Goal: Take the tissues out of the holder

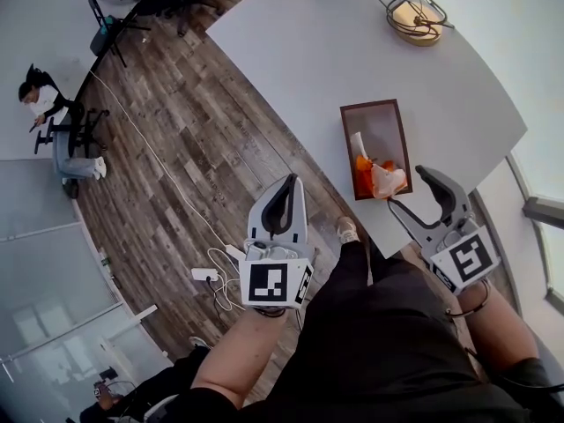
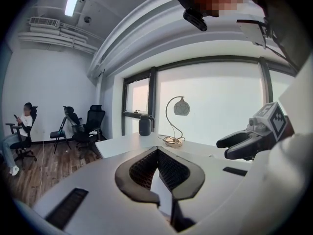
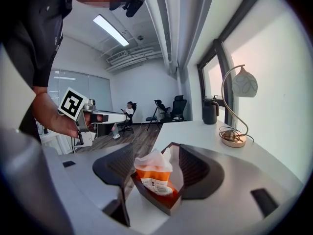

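Orange tissue pack in holder, ahead of right hand-held gripper, jaws apart.

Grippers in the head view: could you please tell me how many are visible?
2. The left gripper is at lower centre, its jaws together. The right gripper is at lower right, its jaws apart, at the near end of the tissue holder. None appears hidden.

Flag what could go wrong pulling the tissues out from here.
The holder sits close to the edge of the table with nothing pinning it; the left gripper is shut and over the floor. A pull may drag it along.
The open jaws of the right gripper frame the tissue pack and holder wall; they might pinch both.
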